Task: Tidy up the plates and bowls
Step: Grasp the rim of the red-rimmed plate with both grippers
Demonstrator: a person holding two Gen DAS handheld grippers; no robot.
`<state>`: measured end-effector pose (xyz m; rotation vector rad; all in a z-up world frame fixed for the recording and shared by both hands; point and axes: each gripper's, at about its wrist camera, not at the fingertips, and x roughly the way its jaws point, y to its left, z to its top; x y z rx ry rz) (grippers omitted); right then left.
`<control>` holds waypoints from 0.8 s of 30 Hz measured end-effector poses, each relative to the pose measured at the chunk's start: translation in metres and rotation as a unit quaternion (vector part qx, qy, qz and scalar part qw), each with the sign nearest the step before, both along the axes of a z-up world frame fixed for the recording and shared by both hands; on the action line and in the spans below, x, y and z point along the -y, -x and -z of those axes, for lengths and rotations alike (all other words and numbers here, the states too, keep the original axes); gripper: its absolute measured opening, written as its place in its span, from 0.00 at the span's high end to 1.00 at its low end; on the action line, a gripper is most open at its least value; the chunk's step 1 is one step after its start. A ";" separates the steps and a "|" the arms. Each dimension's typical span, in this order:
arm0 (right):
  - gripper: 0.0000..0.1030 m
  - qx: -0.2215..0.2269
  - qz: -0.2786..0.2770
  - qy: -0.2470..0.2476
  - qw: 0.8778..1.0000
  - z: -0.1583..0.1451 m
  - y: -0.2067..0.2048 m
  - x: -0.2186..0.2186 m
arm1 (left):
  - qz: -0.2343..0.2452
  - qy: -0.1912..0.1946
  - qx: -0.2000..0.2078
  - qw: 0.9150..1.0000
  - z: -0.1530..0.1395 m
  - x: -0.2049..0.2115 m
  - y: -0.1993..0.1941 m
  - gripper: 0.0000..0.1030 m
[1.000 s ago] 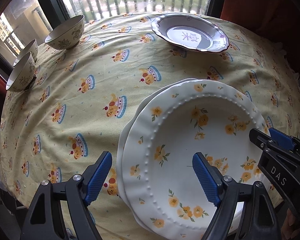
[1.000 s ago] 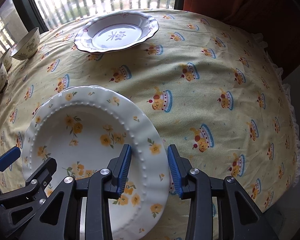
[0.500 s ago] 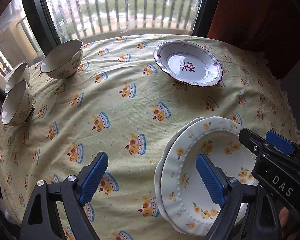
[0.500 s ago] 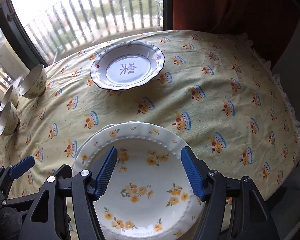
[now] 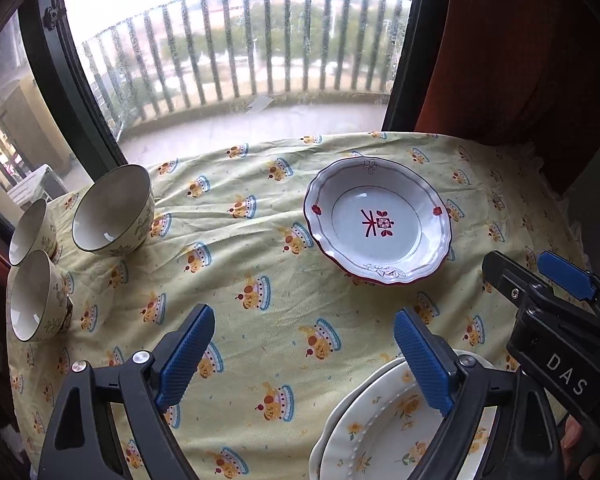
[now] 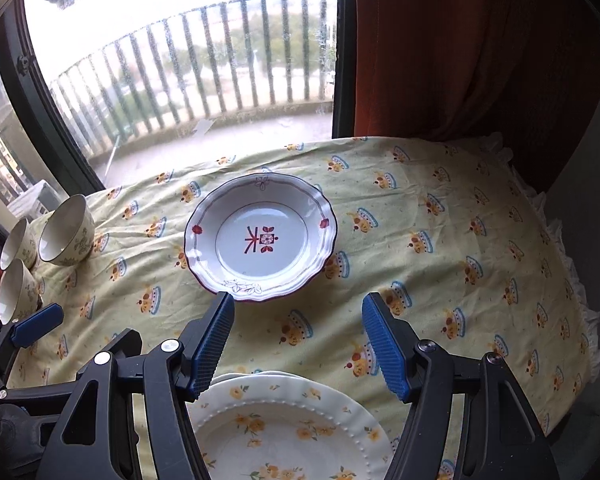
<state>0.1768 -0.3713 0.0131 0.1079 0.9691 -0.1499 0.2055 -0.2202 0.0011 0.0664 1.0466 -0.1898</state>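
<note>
Tablecloth (image 5: 284,320): floral plates (image 6: 288,432) stacked, bowls (image 5: 112,208) empty.

The bench (image 6: 440,264) wears a pale yellow cloth printed with little cakes, frilled along its right edge. On it lie a scalloped white plate with red trim (image 6: 260,238) toward the window, three floral bowls (image 5: 114,210) clustered at the left edge, tipped on their sides, and two stacked yellow-flowered plates (image 6: 288,428) at the near edge.
</note>
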 end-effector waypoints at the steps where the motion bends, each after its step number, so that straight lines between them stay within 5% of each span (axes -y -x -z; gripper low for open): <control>1: 0.32 0.001 -0.005 -0.004 1.000 0.001 -0.008 0.005 | -0.008 -0.002 0.001 1.000 0.000 0.004 -0.007 0.10; 24: 0.32 -0.052 -0.041 -0.019 0.998 0.080 -0.146 0.062 | -0.112 -0.024 -0.055 0.992 0.076 0.061 -0.116 0.25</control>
